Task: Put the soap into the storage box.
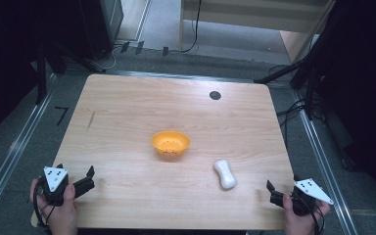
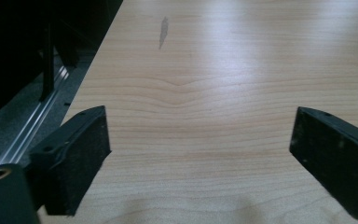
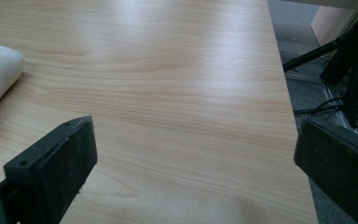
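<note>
Both grippers at near table [image 1: 127,98] edge, left gripper [image 1: 89,177] and right gripper [image 1: 272,192] jaws spread, empty. White bone-shaped object [image 1: 224,174] near right gripper, cut off in right gripper view; orange bowl [image 1: 170,144] mid-table.

Orange bowl [image 1: 171,144] — white bottle [image 1: 224,174] — pale wood-grain table [image 1: 127,107].

No readable text, label, brand, number or sign on any surface here.

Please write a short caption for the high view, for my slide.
Two open tools wait at the table's near edge; orange bowl and white object lie untouched.
</note>
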Demonstrator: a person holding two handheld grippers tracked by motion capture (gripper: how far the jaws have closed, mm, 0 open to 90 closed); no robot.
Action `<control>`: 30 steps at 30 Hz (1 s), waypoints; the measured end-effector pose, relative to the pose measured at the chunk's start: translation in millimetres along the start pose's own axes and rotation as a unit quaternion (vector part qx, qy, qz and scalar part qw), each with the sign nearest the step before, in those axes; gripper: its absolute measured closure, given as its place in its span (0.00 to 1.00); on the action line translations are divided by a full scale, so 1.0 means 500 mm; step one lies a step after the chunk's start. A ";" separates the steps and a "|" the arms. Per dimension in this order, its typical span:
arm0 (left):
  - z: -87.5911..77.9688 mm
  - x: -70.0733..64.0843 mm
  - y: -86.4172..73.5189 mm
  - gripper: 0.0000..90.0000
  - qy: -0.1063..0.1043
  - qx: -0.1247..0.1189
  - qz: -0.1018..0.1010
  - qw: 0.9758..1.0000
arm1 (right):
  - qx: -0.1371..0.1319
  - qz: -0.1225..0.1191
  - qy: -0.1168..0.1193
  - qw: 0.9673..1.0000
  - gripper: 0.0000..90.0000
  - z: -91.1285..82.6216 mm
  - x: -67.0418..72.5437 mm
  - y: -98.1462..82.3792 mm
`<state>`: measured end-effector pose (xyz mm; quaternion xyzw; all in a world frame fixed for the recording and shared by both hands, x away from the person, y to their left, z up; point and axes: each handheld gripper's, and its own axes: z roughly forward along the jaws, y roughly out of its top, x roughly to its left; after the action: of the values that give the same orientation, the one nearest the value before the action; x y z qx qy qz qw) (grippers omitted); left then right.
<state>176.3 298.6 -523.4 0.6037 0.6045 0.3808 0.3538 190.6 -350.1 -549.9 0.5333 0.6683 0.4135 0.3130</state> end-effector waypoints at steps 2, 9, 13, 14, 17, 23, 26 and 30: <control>0.000 0.000 0.000 0.09 0.001 0.000 0.000 1.000 | -0.002 0.002 0.000 1.000 0.00 -0.001 -0.001 -0.001; 0.003 0.006 0.002 0.09 -0.016 0.007 -0.007 1.000 | -0.027 -0.004 0.018 0.999 0.14 -0.010 0.001 -0.005; 0.002 0.003 0.001 0.09 0.001 0.001 -0.009 1.000 | -0.021 -0.012 0.023 0.999 0.19 -0.008 0.002 -0.004; 0.003 0.003 0.001 0.09 -0.001 0.001 -0.009 1.000 | -0.018 -0.016 0.022 0.999 0.19 -0.007 0.005 -0.003; 0.003 0.004 0.001 0.09 -0.002 0.003 -0.010 1.000 | -0.015 -0.018 0.030 0.999 0.24 -0.007 0.005 -0.003; 0.004 0.001 0.002 0.09 -0.002 0.004 -0.004 1.000 | -0.012 -0.005 0.022 1.000 0.12 -0.005 0.002 -0.002; 0.003 0.002 0.002 0.09 -0.005 0.003 -0.005 1.000 | 0.004 -0.009 0.025 1.000 0.11 -0.001 0.004 0.000; 0.003 0.003 0.002 0.09 -0.005 0.002 -0.008 1.000 | 0.035 -0.026 0.037 0.998 0.04 0.004 0.012 0.001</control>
<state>178.1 300.2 -523.4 0.6013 0.6085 0.3733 0.3588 191.1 -343.8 -550.5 0.5106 0.7074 0.4007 0.2800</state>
